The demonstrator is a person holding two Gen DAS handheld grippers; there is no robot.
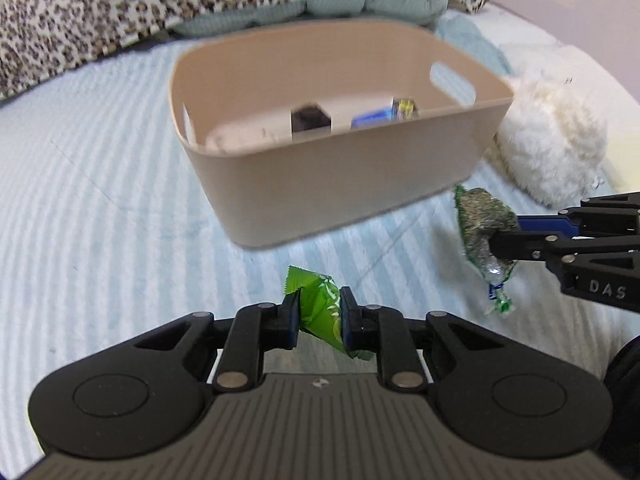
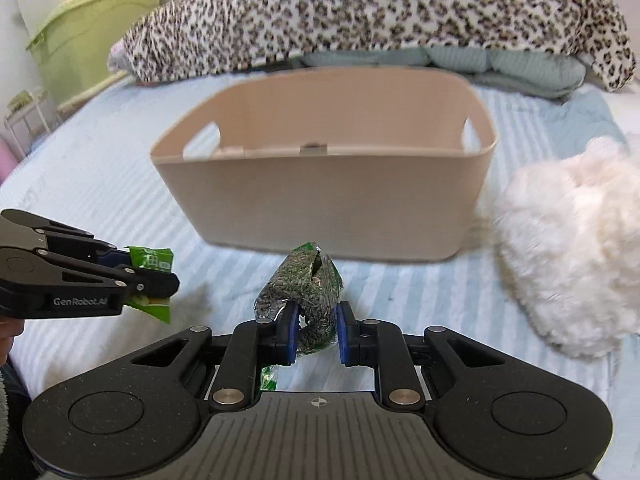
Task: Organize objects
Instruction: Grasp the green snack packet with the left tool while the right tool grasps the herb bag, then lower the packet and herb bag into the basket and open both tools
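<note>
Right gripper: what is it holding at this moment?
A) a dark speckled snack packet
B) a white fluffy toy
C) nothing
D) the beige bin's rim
A: the right gripper is shut on the dark speckled snack packet, short of the beige bin.

The right gripper [image 2: 317, 330] pinches a crinkled packet of dark seeds [image 2: 308, 292] between its blue pads, the packet standing upright above the striped blue bedsheet [image 2: 100, 184]. Off to the left, the left gripper [image 2: 160, 280] clamps a bright green snack packet [image 2: 154, 270]. Straight ahead sits a beige plastic bin [image 2: 320, 200] with cut-out handles. A white fluffy plush [image 2: 572, 248] lies to its right, a leopard-print blanket [image 2: 360, 12] behind, and a green storage box [image 2: 88, 36] stands at far left.
</note>
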